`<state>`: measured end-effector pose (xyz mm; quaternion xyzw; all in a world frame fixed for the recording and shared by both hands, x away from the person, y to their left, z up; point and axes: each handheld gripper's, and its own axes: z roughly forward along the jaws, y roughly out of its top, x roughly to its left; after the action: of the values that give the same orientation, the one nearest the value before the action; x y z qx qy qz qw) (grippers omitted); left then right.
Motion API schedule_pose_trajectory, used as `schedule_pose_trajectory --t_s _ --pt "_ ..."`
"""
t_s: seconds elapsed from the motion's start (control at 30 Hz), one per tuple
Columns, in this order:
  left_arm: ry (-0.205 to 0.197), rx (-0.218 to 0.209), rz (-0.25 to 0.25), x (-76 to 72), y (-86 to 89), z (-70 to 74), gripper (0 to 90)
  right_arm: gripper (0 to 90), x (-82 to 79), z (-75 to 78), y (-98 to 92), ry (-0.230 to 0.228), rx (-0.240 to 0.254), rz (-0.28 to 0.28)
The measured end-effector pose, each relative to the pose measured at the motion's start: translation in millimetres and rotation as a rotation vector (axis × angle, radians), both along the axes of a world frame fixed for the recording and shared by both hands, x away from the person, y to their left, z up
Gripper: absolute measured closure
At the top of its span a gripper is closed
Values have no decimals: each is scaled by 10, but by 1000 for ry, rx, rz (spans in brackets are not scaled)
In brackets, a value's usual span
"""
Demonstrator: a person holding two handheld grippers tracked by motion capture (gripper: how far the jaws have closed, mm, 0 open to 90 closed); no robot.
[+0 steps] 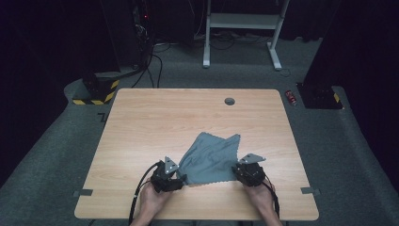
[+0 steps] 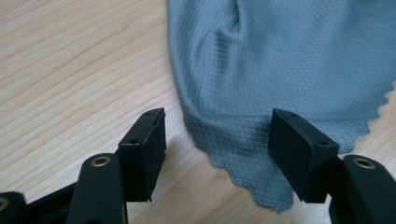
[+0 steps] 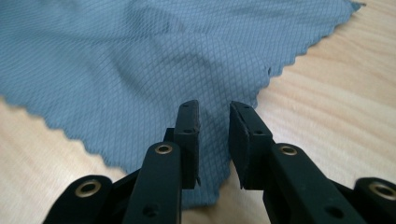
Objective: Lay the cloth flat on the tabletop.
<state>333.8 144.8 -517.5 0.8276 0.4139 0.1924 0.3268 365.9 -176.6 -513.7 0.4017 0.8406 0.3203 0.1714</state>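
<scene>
Grey cloth lies rumpled on wooden surface, near edge, between my two grippers; long axis runs from 7 o'clock corner up toward 1 o'clock point. Scalloped hem faces me. Left gripper: I see jaws spread wide, cloth corner lying between them, pads not pressing it. Right gripper: jaws narrowly parted over cloth's other near corner, no pinch visible. Cloth's far fold too crumpled for me to read; gripper bodies hide both near corners in high view.

Right claw w/ jaws slightly apart over corner of grey-blue cloth on wood table.
</scene>
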Motion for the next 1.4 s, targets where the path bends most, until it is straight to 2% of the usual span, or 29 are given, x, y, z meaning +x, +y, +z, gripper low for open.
schedule_pose_trajectory --t_s 0.1,0.17,0.2,0.23,0.27,0.33,0.4,0.43,0.6,0.77,0.9,1.0,1.07,1.1,1.13,1.23,1.3,1.37,1.4 --pt "43 -23 17 -33 87 11 387 732 -79 7 -91 9 -2 8" --pt "54 -15 17 -50 110 28 400 724 -98 7 -125 15 8 10" --pt "54 -15 17 -50 110 28 417 724 -107 8 -125 11 6 -5" --pt "15 6 20 -68 115 47 441 723 -114 9 -129 -10 17 -16" --pt "15 6 20 -68 115 47 447 723 -114 9 -129 -10 17 -16" --pt "17 -18 23 -15 134 77 448 706 -110 27 -134 -30 84 -28" --pt "35 -61 31 94 132 118 446 685 -87 41 -87 -51 108 -21" --pt "36 -71 31 162 121 144 446 680 -57 24 -21 -74 89 -1" --pt "37 -112 34 515 9 242 454 669 -20 -70 69 -58 72 13" --pt "44 -73 47 819 -132 243 472 659 -46 -93 100 -70 60 12" --pt "92 -34 49 1026 -235 233 474 642 -44 -94 97 -63 67 15" --pt "102 -22 47 1152 -321 252 468 641 -42 -95 100 -70 64 16" --pt "88 -10 38 1249 -377 278 465 640 -42 -94 99 -67 67 15" --pt "81 -3 35 1362 -437 299 464 640 -43 -94 100 -69 64 16" --pt "81 -3 35 1362 -437 299 464 640 -43 -94 100 -69 64 16" --pt "90 -20 35 1501 -515 296 475 640 -44 -94 100 -67 65 15" --pt "78 -27 29 1546 -550 276 497 639 -43 -95 100 -70 64 16" --pt "104 -23 36 1597 -590 204 502 638 -46 -95 103 -67 66 11" --pt "104 -23 36 1597 -590 204 510 638 -46 -95 103 -67 66 11"
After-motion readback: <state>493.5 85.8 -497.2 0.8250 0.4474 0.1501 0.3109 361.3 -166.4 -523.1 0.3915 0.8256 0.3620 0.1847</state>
